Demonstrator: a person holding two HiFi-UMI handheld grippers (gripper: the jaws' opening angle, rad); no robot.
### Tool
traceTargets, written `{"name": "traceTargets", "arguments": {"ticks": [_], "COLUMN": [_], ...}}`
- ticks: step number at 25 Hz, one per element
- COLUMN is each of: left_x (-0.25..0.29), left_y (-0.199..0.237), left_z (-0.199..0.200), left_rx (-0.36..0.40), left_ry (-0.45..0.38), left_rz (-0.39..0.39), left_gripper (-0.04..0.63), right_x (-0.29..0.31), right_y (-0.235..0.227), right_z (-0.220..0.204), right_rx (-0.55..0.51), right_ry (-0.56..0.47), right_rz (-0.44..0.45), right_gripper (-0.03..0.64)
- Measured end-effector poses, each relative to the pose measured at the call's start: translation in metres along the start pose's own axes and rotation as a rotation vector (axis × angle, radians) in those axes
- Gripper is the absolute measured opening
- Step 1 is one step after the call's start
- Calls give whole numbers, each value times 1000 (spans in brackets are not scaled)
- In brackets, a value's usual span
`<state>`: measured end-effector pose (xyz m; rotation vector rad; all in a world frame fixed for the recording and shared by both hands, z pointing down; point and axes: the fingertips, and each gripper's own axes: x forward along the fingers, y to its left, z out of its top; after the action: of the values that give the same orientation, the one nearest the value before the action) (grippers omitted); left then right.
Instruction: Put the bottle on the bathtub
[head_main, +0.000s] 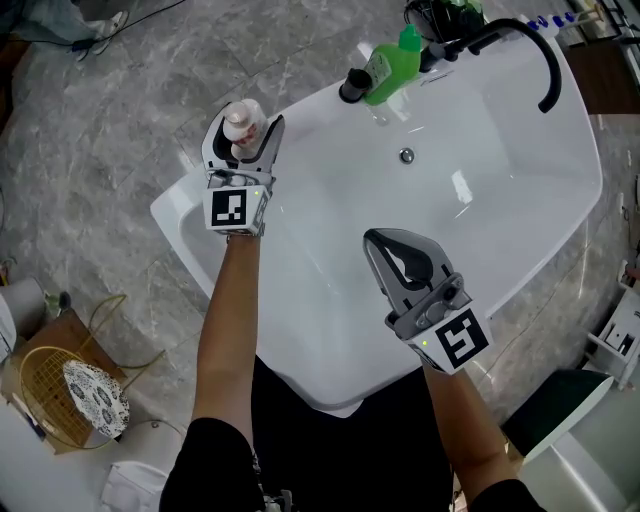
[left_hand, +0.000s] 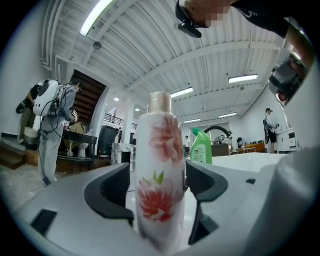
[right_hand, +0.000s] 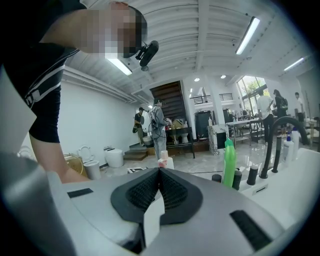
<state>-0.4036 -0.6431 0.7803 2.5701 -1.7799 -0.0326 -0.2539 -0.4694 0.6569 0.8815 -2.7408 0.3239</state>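
Holding the bottle (head_main: 243, 118) in our left tool (head_main: 244, 140) right now, with both jaws clamped on its sides and the bottle standing upright between them. It's a white one with red flowers printed on it and a pale cap. From our head view it sits at about 10 o'clock, right over the left rim of the bathtub (head_main: 500, 150). We honestly can't tell whether its base touches the rim. Our right tool (head_main: 380, 242) is down around 4 o'clock, over the inside of the tub, with its jaws pressed together and nothing between them. Up at 12 o'clock a green bottle (head_main: 392, 65) stands on the far rim, just beside a small black knob (head_main: 354, 84), and the black faucet (head_main: 530, 45) curves over at 1 o'clock. The drain (head_main: 406, 155) is in the basin below the green bottle. A wire basket (head_main: 50, 385) sits on the floor at 8 o'clock.
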Motion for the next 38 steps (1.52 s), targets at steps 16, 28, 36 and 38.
{"name": "traceTargets", "arguments": {"ticks": [16,28,36,38], "left_x": [-98,-121,-142,-153], "left_y": [-43,-181,-291,-309], "left_z": [104,309,363,373], "left_rx": [-9,62,96,98], "left_ry": [159,101,35,46], "left_rz": [49,-10,42,62], "left_gripper": [383,202,27,11], "right_x": [-85,-219,-279,-291], "right_y": [3,-22,-28,-17], "right_z": [101,167,182,190], "right_rx": [50,9,-38,-53], "right_ry": [-149,-198,-276,-284], "right_rz": [-32,10,129,159], "right_gripper": [9,9,9,9]}}
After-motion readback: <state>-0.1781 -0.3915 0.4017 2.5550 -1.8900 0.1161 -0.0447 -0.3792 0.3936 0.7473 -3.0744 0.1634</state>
